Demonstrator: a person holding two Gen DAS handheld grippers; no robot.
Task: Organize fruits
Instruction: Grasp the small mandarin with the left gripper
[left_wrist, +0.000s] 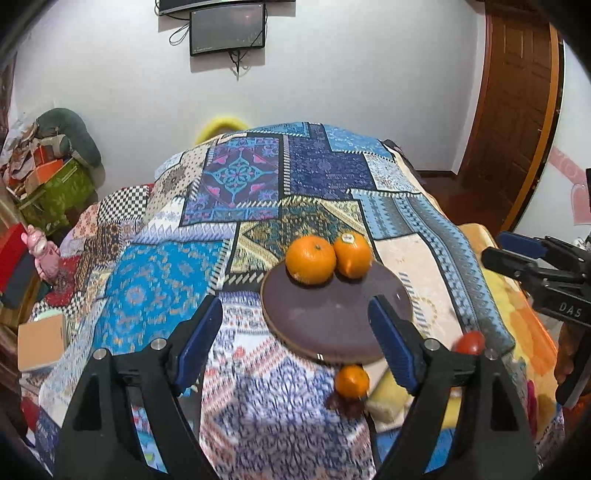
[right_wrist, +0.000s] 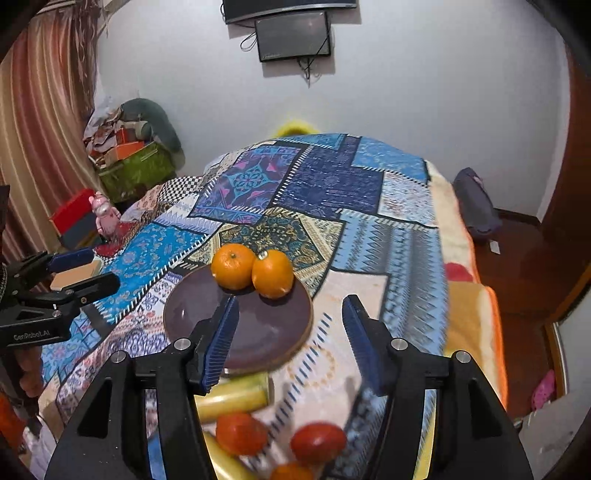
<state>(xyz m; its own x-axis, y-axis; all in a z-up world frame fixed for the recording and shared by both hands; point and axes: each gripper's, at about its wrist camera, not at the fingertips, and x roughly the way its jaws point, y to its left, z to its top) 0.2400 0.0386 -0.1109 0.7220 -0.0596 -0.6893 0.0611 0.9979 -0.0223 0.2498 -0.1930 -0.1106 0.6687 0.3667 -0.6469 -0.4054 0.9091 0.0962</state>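
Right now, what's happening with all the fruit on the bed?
A person holding two grippers is sorting fruit onto a dark round plate on the patterned blanket. Two oranges already sit side by side at the plate's far edge. Both the left hand-held gripper and the right hand-held gripper are open and empty. More fruit waits off the plate, nearer the person: a small orange, a red fruit and something yellow.

Both the left gripper (left_wrist: 295, 325) and the right gripper (right_wrist: 290, 325) have big black plastic arms, shiny round silver screws, and bumpy blue pads (left_wrist: 388, 339), and one side says "GenRobot.AI" in small white letters.
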